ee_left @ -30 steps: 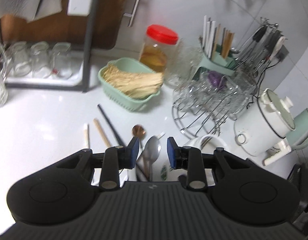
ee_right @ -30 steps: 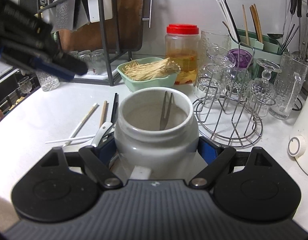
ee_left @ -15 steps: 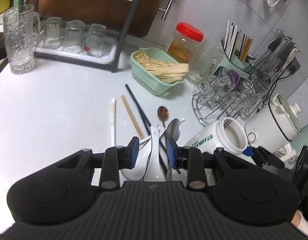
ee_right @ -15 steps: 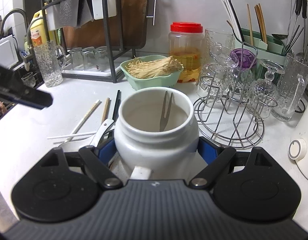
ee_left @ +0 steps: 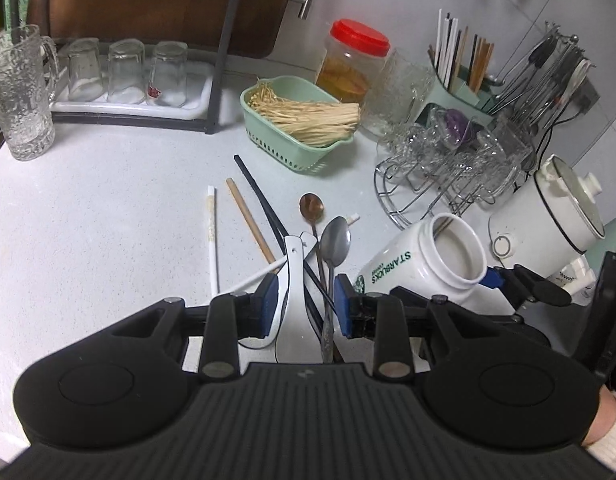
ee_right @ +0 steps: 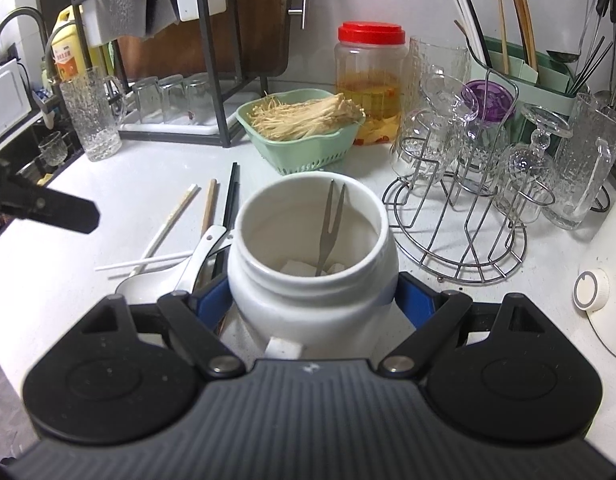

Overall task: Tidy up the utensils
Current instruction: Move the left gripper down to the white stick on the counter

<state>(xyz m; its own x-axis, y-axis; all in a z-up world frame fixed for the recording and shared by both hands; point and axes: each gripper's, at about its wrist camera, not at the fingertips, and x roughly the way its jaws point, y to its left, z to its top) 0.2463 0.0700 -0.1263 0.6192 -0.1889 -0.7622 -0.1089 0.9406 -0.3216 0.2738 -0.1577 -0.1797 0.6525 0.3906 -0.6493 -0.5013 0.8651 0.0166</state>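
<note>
Loose utensils lie piled on the white counter: a white ceramic spoon (ee_left: 296,292), a metal spoon (ee_left: 335,240), a small copper spoon (ee_left: 311,206), black chopsticks (ee_left: 256,188), a wooden chopstick (ee_left: 246,212) and a white chopstick (ee_left: 212,232). My left gripper (ee_left: 304,308) hovers open over the pile, with the ceramic spoon's handle and the metal spoon's handle between its pads, untouched. My right gripper (ee_right: 311,304) is shut on a white Starbucks jar (ee_right: 311,292), which is tilted toward the pile (ee_left: 419,264). A two-pronged fork (ee_right: 327,224) stands inside it.
A green basket of enoki mushrooms (ee_left: 296,120) and a red-lidded jar (ee_left: 355,64) stand behind the pile. A wire rack of glasses (ee_left: 447,160), a chopstick holder (ee_left: 459,76) and a white kettle (ee_left: 547,216) crowd the right. A glass mug (ee_left: 20,92) stands far left.
My left gripper has drawn back toward the near left, and the ceramic spoon's handle now lies between its fingers. The right gripper and jar have stayed put.
</note>
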